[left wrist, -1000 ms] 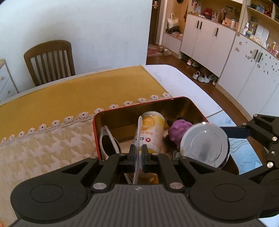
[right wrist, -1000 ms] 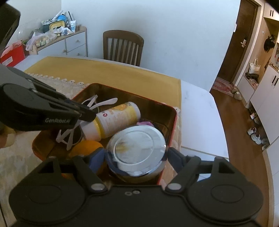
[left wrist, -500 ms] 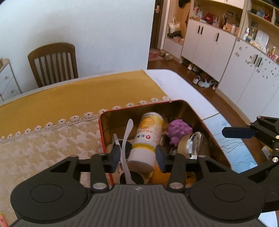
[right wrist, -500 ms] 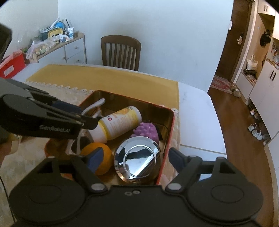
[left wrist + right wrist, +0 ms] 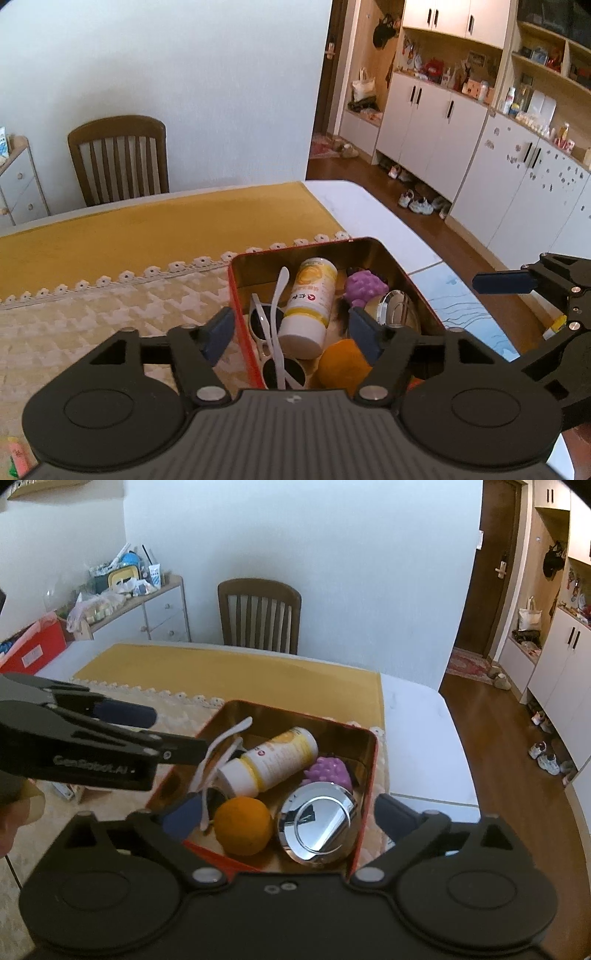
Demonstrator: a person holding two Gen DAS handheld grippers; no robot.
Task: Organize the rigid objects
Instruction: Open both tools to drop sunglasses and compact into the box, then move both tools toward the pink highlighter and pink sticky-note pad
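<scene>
A red metal tin [image 5: 236, 295] [image 5: 373, 760] on the table holds white sunglasses [image 5: 275, 332] [image 5: 218, 753], a yellow-and-white bottle [image 5: 310, 299] [image 5: 273, 760], a purple knobbly ball [image 5: 364, 286] [image 5: 328, 770], an orange [image 5: 343, 363] [image 5: 242, 825] and a round chrome disc [image 5: 395, 308] [image 5: 317, 823]. My left gripper [image 5: 291, 332] hangs above the tin's near left side, its jaws opening with nothing pressed between them. My right gripper [image 5: 284, 818] hovers over the tin's near edge, its jaws opening wide and clear of the disc below.
A yellow cloth [image 5: 147, 229] and a cream lace-edged mat [image 5: 92, 317] cover the table. A wooden chair [image 5: 118, 158] stands at the far side. White cabinets [image 5: 443, 125] line the right wall; a cluttered drawer unit [image 5: 147, 609] stands at the far left.
The left gripper let go of the sunglasses, which now lie in the tin, and drew back upward. The right gripper released the chrome disc into the tin and rose, jaws spreading.
</scene>
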